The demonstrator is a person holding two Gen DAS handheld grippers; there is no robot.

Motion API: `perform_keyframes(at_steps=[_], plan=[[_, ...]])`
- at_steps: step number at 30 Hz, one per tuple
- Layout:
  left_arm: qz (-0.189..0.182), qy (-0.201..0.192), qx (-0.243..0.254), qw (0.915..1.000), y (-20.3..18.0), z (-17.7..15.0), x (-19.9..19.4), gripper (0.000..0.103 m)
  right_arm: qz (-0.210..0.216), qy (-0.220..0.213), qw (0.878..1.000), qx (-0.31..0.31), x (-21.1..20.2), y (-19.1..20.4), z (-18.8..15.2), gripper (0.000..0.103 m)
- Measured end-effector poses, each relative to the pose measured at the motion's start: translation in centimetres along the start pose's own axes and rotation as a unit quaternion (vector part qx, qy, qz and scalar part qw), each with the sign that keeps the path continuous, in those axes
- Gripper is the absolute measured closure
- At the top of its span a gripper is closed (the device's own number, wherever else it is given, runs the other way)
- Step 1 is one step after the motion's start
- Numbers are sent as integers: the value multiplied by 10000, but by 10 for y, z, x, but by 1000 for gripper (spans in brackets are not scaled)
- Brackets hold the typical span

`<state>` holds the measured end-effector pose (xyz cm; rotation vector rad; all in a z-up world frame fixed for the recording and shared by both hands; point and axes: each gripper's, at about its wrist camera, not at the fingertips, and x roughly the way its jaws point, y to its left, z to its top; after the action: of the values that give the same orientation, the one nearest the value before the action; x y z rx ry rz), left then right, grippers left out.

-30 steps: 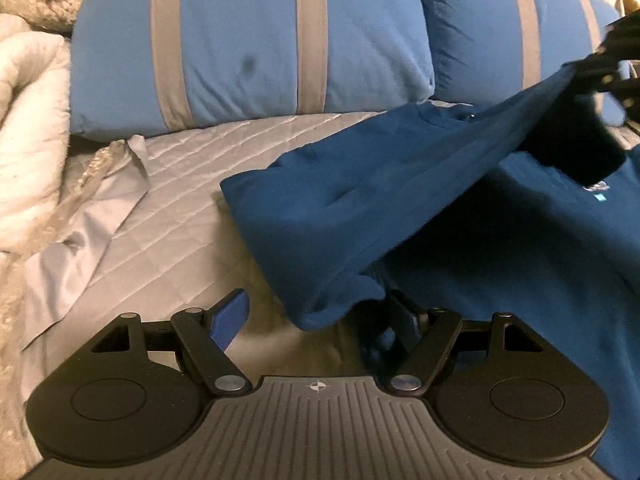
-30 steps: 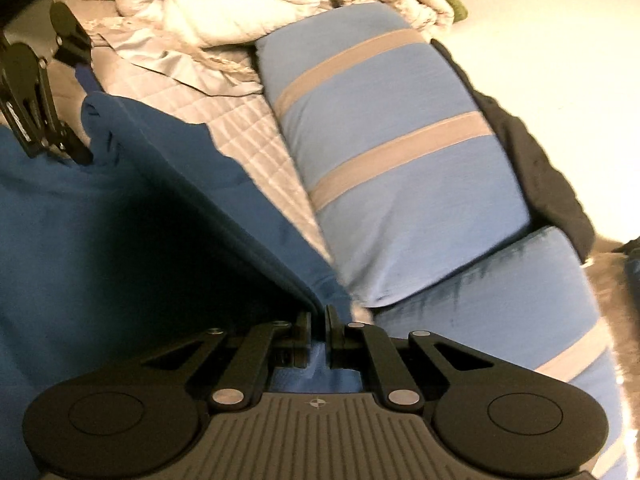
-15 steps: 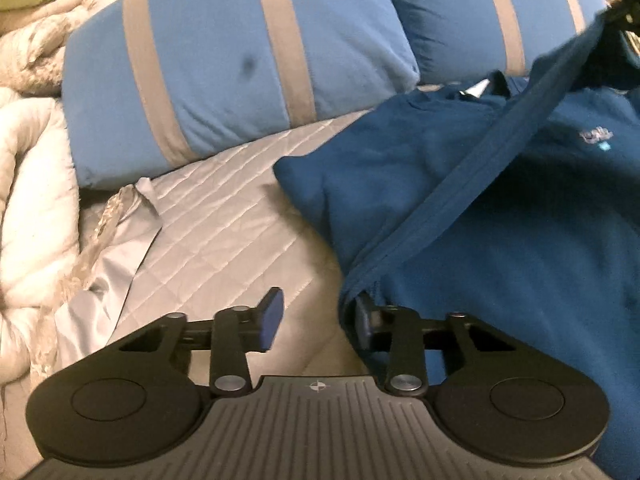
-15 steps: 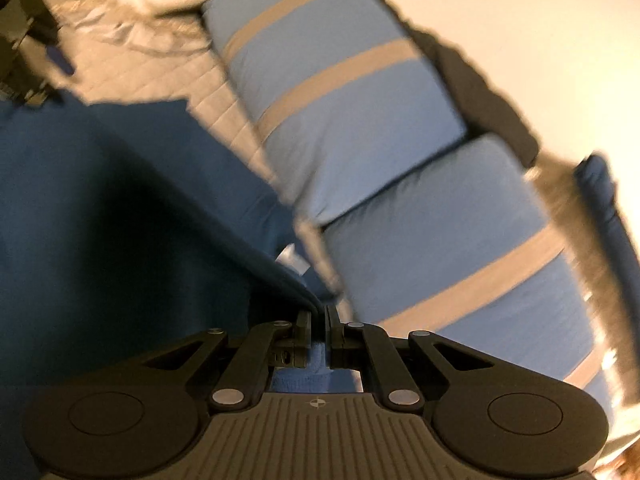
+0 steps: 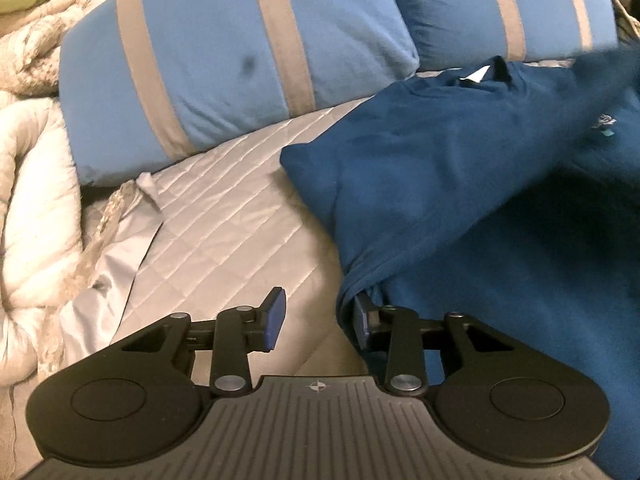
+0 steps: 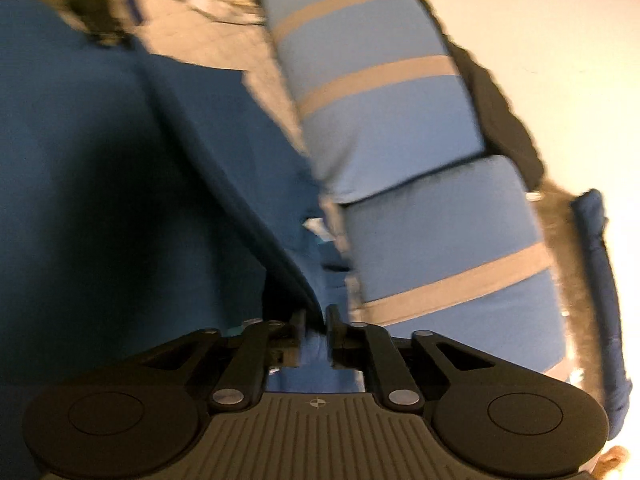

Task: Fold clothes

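Soft cloth on a bed, seen past hard black tools

A dark blue garment (image 5: 460,184) of matt, slightly fleecy knit is lying at the right of the left wrist view, on a grey quilted bedspread (image 5: 224,216) whose stitched satin face is giving off a faint sheen. Across the top, pillows (image 5: 224,60) of matt blue cloth with grey woven bands are showing a soft brushed nap. At the left edge a cream comforter (image 5: 32,208) is looking puffy and plush. The left tool (image 5: 318,318) is showing matt black plastic arms, shiny metal rivets and blue rubbery pads; the right tool (image 6: 316,334) is looking alike, above a ribbed grey plastic plate.
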<state>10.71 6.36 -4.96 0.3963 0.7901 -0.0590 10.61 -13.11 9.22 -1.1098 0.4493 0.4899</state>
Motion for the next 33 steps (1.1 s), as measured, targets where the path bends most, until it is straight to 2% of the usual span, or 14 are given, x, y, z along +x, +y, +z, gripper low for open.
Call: perform_keyframes(at_steps=[2,4,6,15,16,17,20,23,25,27,28,29,31,33], plan=[[-97,-1,-6,10000,1,-1,-9,54,406,42,9992,15,-5,12,-13,54],[-173,-200,14,9996,2,-3,-29,44,711,139,9974,66,-2,23,-29,49],[-248,-400,34,9989,2,-6,-48,36,825,308,9959,220,8,30,-48,49],[-802,-1076,-793,9878,24,-8,-131,31,1181,483,9858,1092,49,32,-76,57],[-815,-1130,-823,9868,23,-8,-138,31,1221,515,9850,1106,52,33,-78,65],[-818,-1178,-845,9860,23,-7,-143,31,1262,547,9841,1120,55,34,-79,80],[-802,-1273,-863,9848,22,-7,-157,31,1252,597,9862,902,51,31,-77,90],[-878,-1351,-892,9829,19,-7,-165,31,959,557,9933,312,25,21,-70,90],[-940,-1359,-900,9821,15,-7,-165,31,885,524,9941,349,11,12,-70,88],[-972,-1362,-895,9818,9,-7,-165,31,719,471,9954,422,-2,7,-72,72],[-936,-1362,-888,9822,5,-8,-166,31,585,440,9961,485,-10,4,-76,52],[-896,-1341,-890,9829,1,-8,-164,31,437,395,9958,705,-16,2,-81,40],[-825,-1281,-897,9842,-8,-10,-159,30,140,304,9929,1143,-29,-3,-91,36],[-859,-1172,-936,9849,-15,-10,-152,30,-143,222,9863,1628,-41,-8,-101,24]])
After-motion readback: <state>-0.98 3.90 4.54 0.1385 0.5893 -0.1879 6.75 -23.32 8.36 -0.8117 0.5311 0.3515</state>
